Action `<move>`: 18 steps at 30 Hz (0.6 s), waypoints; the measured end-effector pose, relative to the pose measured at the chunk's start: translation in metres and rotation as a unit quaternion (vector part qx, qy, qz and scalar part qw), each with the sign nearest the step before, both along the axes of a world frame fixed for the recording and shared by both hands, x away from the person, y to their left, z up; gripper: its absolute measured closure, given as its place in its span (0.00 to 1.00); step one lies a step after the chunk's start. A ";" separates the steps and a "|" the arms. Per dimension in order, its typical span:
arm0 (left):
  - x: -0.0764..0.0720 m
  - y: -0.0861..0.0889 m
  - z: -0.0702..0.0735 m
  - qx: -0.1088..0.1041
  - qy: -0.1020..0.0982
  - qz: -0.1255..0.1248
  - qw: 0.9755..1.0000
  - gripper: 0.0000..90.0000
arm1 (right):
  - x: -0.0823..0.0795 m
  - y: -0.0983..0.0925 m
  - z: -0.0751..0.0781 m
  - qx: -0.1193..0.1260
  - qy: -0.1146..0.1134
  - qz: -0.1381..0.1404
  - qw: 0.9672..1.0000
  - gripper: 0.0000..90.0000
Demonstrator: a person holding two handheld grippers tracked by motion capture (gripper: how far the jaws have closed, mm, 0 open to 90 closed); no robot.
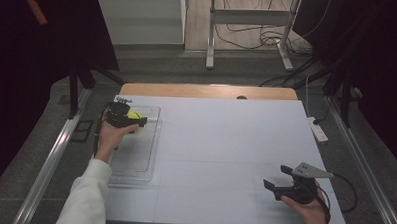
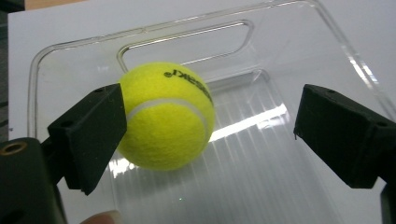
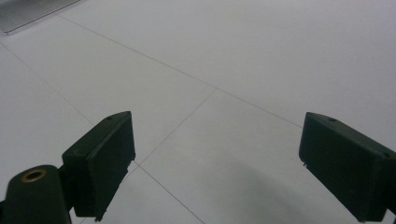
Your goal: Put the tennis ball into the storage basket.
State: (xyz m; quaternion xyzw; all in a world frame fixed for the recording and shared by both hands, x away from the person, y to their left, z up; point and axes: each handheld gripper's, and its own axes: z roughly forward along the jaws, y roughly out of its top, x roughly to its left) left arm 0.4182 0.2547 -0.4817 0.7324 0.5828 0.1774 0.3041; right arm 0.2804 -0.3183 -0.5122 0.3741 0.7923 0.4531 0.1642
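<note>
**Tennis ball sits loose in the tray between spread jaws**

The fuzzy yellow-green tennis ball (image 2: pixel 166 116) lies inside the clear ribbed plastic tray (image 2: pixel 280 186), toward its far end, just in front of the handle slot moulded into the far wall. The left gripper (image 2: pixel 210 126) hangs over it with its jaws spread wide: one jaw stands right against the ball's side, perhaps brushing it, while the other is well clear, so nothing is pinched. In the high view the same left gripper (image 1: pixel 128 120) sits over the far left part of the white table (image 1: pixel 225 143), above the tray (image 1: pixel 135 160).

The likely trouble is the ball rolling. It rests on a smooth ribbed floor, and the close jaw could nudge it as the hand lifts away, sending it along the tray toward the near end. The low walls should stop it, though a sharp knock might bounce it over the rim. A sideways pull of the hand could also drag the light tray across the table.

The right gripper (image 1: pixel 284 182) rests in the person's hand at the near right of the table, jaws spread and empty over bare white surface, well apart from the tray. Beyond the table's far right edge lies a white power strip (image 1: pixel 318 130), and cables trail on the floor past the far end. Nothing stands between the left gripper and open table
</note>
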 end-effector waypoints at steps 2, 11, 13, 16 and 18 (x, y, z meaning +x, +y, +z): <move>-0.003 0.000 0.002 -0.003 -0.007 -0.006 1.000 0.11 | 0.000 0.000 0.000 -0.001 0.000 0.000 1.000 0.12; -0.015 -0.001 0.008 -0.024 -0.026 -0.033 0.999 0.12 | 0.002 0.000 0.000 0.002 0.000 0.004 1.000 0.12; -0.019 -0.001 0.011 -0.032 -0.030 -0.042 0.998 0.12 | 0.003 0.000 -0.001 0.001 0.001 0.004 1.000 0.12; -0.024 -0.001 0.014 -0.043 -0.035 -0.048 0.997 0.12 | 0.003 0.000 -0.001 0.002 0.001 0.004 1.000 0.12; -0.027 -0.002 0.017 -0.046 -0.039 -0.053 0.997 0.12 | 0.003 0.000 -0.001 0.002 0.001 0.004 1.000 0.12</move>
